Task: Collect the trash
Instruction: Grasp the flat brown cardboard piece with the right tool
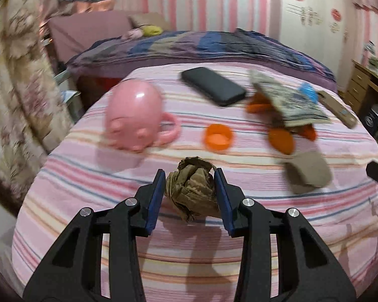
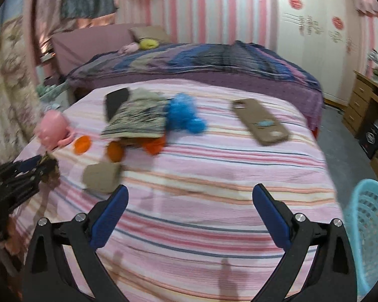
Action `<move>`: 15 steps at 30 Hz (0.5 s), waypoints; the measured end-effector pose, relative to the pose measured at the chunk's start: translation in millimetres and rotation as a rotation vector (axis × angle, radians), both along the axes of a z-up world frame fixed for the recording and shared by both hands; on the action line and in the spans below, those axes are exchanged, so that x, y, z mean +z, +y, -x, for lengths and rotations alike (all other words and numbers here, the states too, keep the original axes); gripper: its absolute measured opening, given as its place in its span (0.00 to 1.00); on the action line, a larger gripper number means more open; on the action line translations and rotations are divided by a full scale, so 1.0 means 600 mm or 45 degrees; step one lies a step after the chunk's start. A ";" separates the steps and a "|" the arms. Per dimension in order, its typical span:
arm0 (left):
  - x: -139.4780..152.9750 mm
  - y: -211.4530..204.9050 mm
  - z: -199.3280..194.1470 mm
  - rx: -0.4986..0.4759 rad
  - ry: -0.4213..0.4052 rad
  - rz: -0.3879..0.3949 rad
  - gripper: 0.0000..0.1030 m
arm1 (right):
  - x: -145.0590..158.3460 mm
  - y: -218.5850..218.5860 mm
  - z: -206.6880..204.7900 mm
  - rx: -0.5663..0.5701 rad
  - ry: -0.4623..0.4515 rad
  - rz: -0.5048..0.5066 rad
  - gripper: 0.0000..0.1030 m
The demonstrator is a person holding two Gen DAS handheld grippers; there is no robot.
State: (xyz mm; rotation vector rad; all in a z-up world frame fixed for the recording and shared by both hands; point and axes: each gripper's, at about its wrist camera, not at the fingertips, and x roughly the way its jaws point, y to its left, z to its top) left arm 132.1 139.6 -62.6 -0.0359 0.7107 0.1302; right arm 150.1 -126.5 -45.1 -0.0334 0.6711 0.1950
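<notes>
My left gripper (image 1: 191, 173) is shut on a crumpled ball of brown paper (image 1: 192, 188), its blue pads pressing both sides, just above the pink striped bedspread (image 1: 88, 188). A flat piece of brown cardboard (image 1: 307, 173) lies to its right, seen also as brown cardboard (image 2: 102, 176) in the right wrist view. My right gripper (image 2: 190, 191) hangs open over bare bedspread (image 2: 214, 166), nothing between its fingers. The left gripper (image 2: 25, 173) shows at that view's left edge. A light blue mesh basket (image 2: 370, 231) stands at the bed's right side.
On the bed lie a pink mug (image 1: 136, 115), a black phone (image 1: 213, 85), orange cups (image 1: 218, 137), a folded patterned cloth (image 1: 287, 100), a blue fluffy toy (image 2: 184, 115) and a brown phone case (image 2: 260, 120). A wooden desk (image 2: 365, 100) stands at the right.
</notes>
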 end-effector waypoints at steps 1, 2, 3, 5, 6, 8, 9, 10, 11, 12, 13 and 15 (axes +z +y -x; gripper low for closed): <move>-0.001 0.012 0.000 0.017 0.003 0.008 0.38 | -0.002 0.011 -0.001 0.012 0.002 0.003 0.94; -0.001 0.021 0.000 0.031 0.004 0.015 0.38 | -0.009 0.043 -0.007 0.049 0.010 0.019 0.94; -0.002 0.035 0.001 0.051 0.005 0.029 0.38 | -0.012 0.052 -0.008 0.058 0.013 0.023 0.94; -0.002 0.048 0.001 0.070 0.007 0.041 0.38 | -0.024 0.087 -0.017 0.101 0.039 0.033 0.94; -0.002 0.056 0.001 0.082 0.005 0.045 0.38 | -0.025 0.092 -0.014 0.102 0.039 0.033 0.94; -0.002 0.059 -0.001 0.091 0.004 0.038 0.38 | -0.032 0.111 -0.018 0.119 0.061 0.030 0.94; -0.003 0.061 0.000 0.098 0.004 0.029 0.38 | -0.035 0.122 -0.022 0.129 0.073 0.018 0.94; -0.004 0.062 -0.001 0.103 0.004 0.020 0.38 | -0.038 0.133 -0.025 0.138 0.083 0.005 0.93; -0.005 0.064 -0.001 0.106 0.004 0.017 0.38 | -0.041 0.137 -0.029 0.142 0.088 0.000 0.93; -0.006 0.067 -0.003 0.110 0.007 0.014 0.38 | -0.044 0.153 -0.033 0.156 0.098 -0.010 0.93; -0.006 0.068 -0.003 0.112 0.008 0.014 0.38 | -0.045 0.159 -0.036 0.167 0.108 -0.009 0.90; -0.007 0.069 -0.005 0.113 0.009 0.013 0.38 | -0.054 0.169 -0.042 0.191 0.132 -0.009 0.77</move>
